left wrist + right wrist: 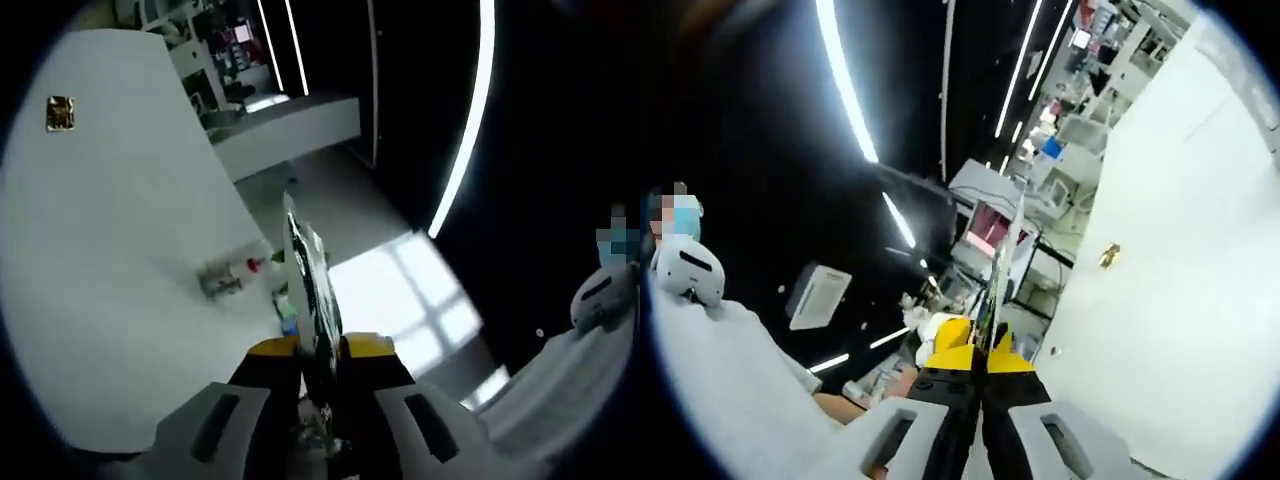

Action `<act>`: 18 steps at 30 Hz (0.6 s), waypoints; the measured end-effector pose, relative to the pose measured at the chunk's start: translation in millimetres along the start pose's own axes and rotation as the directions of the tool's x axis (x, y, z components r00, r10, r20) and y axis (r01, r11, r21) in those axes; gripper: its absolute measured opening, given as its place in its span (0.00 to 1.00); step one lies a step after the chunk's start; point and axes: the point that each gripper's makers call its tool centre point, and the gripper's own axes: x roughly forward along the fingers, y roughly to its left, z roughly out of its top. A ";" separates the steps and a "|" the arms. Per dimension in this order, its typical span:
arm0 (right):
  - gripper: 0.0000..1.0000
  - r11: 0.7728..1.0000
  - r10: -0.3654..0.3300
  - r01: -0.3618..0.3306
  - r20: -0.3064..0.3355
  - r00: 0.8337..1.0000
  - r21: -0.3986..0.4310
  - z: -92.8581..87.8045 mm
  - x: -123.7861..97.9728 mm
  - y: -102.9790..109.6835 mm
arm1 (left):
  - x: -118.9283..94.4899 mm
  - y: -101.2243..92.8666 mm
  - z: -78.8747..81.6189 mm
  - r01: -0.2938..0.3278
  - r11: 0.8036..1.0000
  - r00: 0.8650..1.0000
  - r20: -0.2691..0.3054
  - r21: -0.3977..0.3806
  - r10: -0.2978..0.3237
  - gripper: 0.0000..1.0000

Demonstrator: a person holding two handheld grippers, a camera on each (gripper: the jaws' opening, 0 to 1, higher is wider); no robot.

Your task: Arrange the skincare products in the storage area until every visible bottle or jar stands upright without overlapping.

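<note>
Yellow-tipped left gripper jaws clamped on a flat sachet, right gripper jaws pinching a thin packet.

Tongs – yellow tips, blk/grey bodies

Small bottles on white table blurred, kinds unreadable.
</note>
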 end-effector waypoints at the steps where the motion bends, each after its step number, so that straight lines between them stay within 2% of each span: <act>1: 0.00 1.000 0.000 -0.001 0.009 1.000 0.010 3.7 -1.9 -2.0 | -1.0 1.3 0.9 -0.003 1.000 1.000 0.007 -0.001 0.003 0.19; 3: 0.00 1.000 -0.010 0.010 0.023 1.000 0.004 9.8 -4.9 -5.9 | -3.9 5.9 1.5 -0.018 1.000 1.000 0.012 -0.009 0.019 0.23; 7: 0.00 0.999 -0.033 0.033 0.022 0.999 -0.003 18.6 -9.6 -14.6 | -8.6 10.7 -0.4 -0.040 0.999 0.999 -0.006 0.011 0.040 0.23; 11: 0.00 0.998 -0.060 0.060 0.024 0.998 -0.009 32.3 -13.1 -24.8 | -20.2 28.2 0.1 -0.119 0.989 0.992 -0.030 0.086 0.122 0.28; 13: 0.00 0.997 -0.077 0.077 0.018 0.997 -0.014 38.4 -13.9 -30.9 | -26.8 35.1 0.6 -0.147 0.983 0.988 -0.038 0.107 0.152 0.26; 14: 0.00 0.997 -0.082 0.082 0.015 0.997 -0.012 40.6 -14.4 -33.6 | -30.4 36.7 -2.1 -0.145 0.979 0.986 -0.062 0.142 0.155 0.24; 16: 0.00 0.995 -0.097 0.097 0.016 0.995 -0.010 46.7 -16.0 -40.2 | -37.9 47.5 -3.2 -0.199 0.962 0.973 -0.079 0.187 0.217 0.24; 18: 0.00 0.994 -0.107 0.107 0.013 0.994 -0.005 51.7 -17.7 -47.0 | -45.9 57.1 -5.8 -0.244 0.935 0.956 -0.098 0.257 0.276 0.27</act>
